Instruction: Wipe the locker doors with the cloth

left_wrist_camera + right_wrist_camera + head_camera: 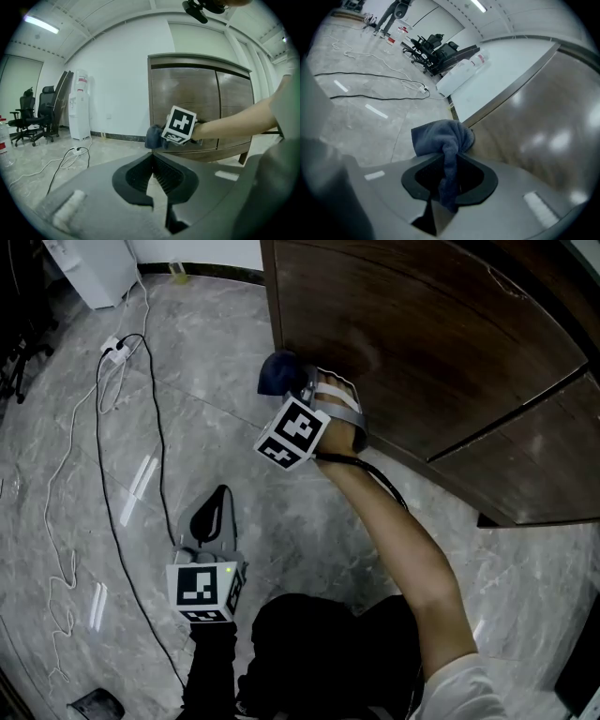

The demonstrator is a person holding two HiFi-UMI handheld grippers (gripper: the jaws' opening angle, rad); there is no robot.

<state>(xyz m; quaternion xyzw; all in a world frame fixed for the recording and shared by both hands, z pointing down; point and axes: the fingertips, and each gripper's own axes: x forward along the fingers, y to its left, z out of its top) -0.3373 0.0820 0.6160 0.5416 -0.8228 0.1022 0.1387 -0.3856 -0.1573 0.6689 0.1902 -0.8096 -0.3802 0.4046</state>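
A dark blue cloth (pixel 277 373) is bunched against the left part of the brown locker door (pixel 422 343), near its left edge. My right gripper (pixel 302 392) is shut on the cloth, its marker cube facing up. In the right gripper view the cloth (pixel 440 136) hangs down between the jaws of my right gripper (pixel 450 159) and touches the door (pixel 543 126). My left gripper (pixel 221 495) hangs low over the floor, away from the locker, shut with nothing in it. The left gripper view shows that gripper's (pixel 152 157) jaws meeting, and the cloth (pixel 153 137) on the door (pixel 187 98) beyond.
A second locker door (pixel 534 465) adjoins on the right. Black and white cables (pixel 98 427) and a power strip (pixel 117 350) lie on the grey tiled floor. A white water dispenser (pixel 80 112) stands by the wall, with office chairs (pixel 37 112) further left.
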